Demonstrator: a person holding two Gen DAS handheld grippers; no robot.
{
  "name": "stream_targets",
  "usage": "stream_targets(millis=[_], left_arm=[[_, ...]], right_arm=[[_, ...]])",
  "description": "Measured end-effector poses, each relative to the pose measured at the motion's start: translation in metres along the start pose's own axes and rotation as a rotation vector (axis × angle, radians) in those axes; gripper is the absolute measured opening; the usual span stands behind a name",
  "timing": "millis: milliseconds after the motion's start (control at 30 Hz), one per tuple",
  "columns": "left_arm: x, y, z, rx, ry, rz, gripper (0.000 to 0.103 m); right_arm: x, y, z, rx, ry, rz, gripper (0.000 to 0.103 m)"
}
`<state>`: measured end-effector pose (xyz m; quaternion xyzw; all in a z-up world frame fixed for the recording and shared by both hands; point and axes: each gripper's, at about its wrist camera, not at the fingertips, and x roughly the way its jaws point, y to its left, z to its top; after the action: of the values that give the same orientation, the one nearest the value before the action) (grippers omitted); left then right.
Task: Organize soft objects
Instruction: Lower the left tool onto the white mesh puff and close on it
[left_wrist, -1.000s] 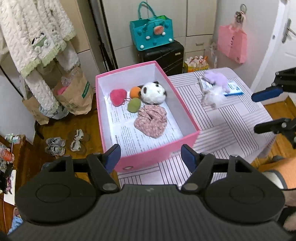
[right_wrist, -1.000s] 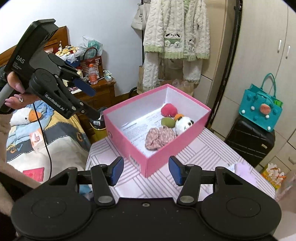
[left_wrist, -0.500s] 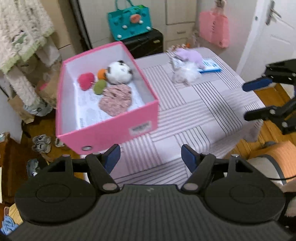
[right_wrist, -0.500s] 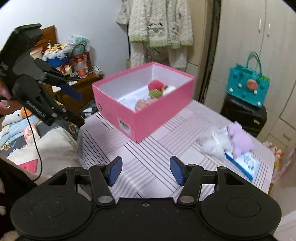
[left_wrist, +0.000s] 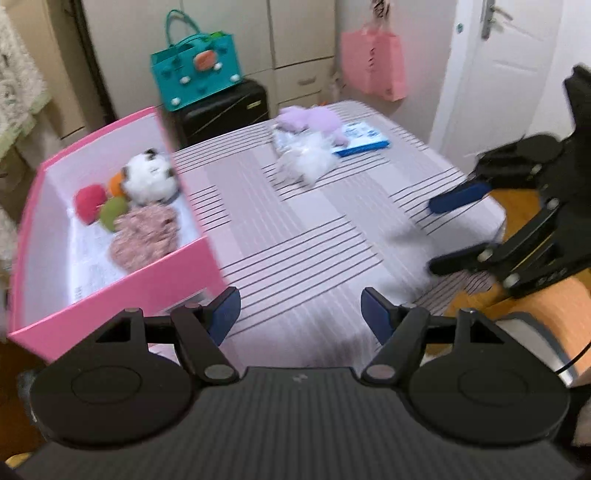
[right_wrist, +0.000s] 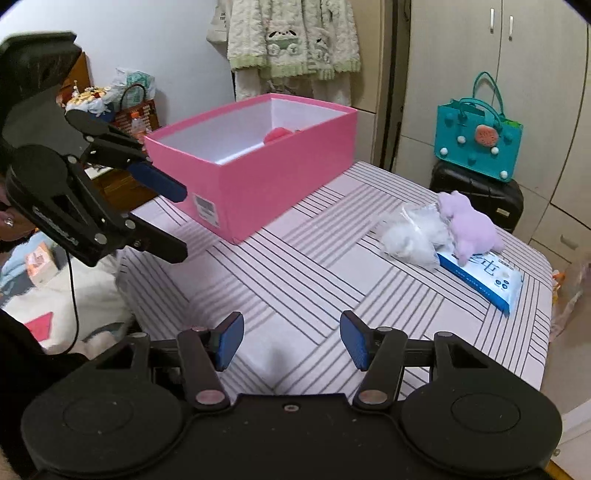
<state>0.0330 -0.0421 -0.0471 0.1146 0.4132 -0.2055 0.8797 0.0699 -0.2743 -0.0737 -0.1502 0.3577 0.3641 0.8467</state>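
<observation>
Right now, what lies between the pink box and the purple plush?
Only bare striped tablecloth between pink box and purple plush; the right wrist view shows it.

My left gripper (left_wrist: 300, 314) and right gripper (right_wrist: 291, 339) were black, with blue pads, silver screws and a thin black cable.

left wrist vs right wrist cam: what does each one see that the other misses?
Left wrist only: the box contents, namely a panda plush, green ball, orange ball and floral fabric piece; also a pink bag by the door.
Right wrist only: the hanging fleece top in full, the cluttered dresser, and the bed.
Both: pink box, red pompom, purple plush, white fluff, wipes pack, teal bag, and both claws, open and empty.
</observation>
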Motion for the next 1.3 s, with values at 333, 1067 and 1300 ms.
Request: stream_targets(millis=[333, 1067, 1300], left_arm=[[0.051, -0.013, 0.023, -0.027, -0.121, -0.067, 0.072], [0.171, -0.013, 0.102, -0.197, -0.171, -0.037, 0.072], [0.201, -0.01, 0.112, -0.212, -0.173, 0.04, 0.072]], right_arm=[[0.025, -0.03, -0.015, 0.015, -0.058, -0.042, 0.063], [0.054, -0.151, 0.001, 0.162, -0.127, -0.182, 0.065], [0.048, -0.171, 0.03, 0.198, -0.124, -0.158, 0.065]])
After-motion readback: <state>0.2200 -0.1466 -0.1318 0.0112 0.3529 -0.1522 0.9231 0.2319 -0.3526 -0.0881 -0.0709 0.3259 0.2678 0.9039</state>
